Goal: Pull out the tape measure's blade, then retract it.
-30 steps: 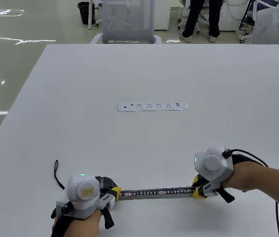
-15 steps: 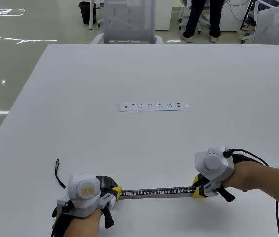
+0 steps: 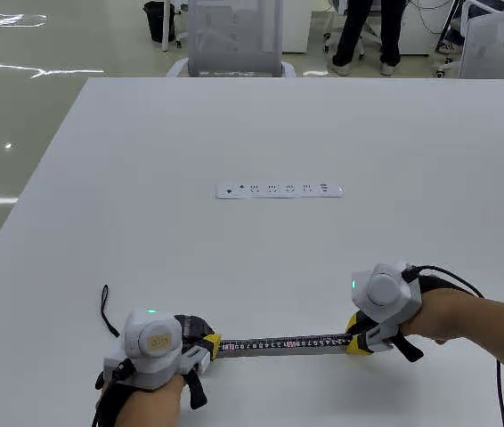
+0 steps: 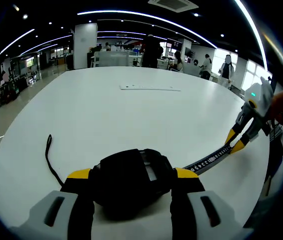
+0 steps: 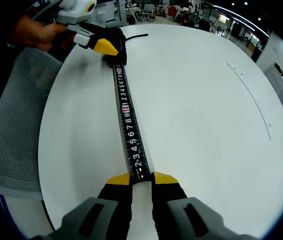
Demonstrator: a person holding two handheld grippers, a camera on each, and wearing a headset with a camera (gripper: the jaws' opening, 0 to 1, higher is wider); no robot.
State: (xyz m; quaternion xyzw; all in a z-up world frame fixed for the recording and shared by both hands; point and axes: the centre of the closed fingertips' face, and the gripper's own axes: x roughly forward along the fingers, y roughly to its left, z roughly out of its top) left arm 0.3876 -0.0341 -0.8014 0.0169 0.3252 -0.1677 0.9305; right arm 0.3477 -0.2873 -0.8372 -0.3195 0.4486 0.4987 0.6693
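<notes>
I count two grippers, one tape measure (image 4: 131, 180). My left gripper (image 3: 200, 342) clamps its black case at table (image 3: 323, 124) near edge; my right gripper (image 3: 356, 338) pinches extended blade (image 5: 130, 135) tip, jaws narrow. Right gripper view resolves blade numerals; left gripper view, case's strap (image 4: 49, 150) loop.

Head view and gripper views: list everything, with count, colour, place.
table: one, white, under everything
power strip: one, white, mid-table
tape measure case: one, black, in the left gripper's jaws
blade: one, black with white numerals, stretched from case to right gripper
strap: one, black, left of the case
chair: one, grey, table's far edge
people: a few, dark trousers, beyond the table
left gripper: one, white, yellow tips, shut on the case
right gripper: one, same colours, shut on the blade's end
hands: two, holding the grippers
</notes>
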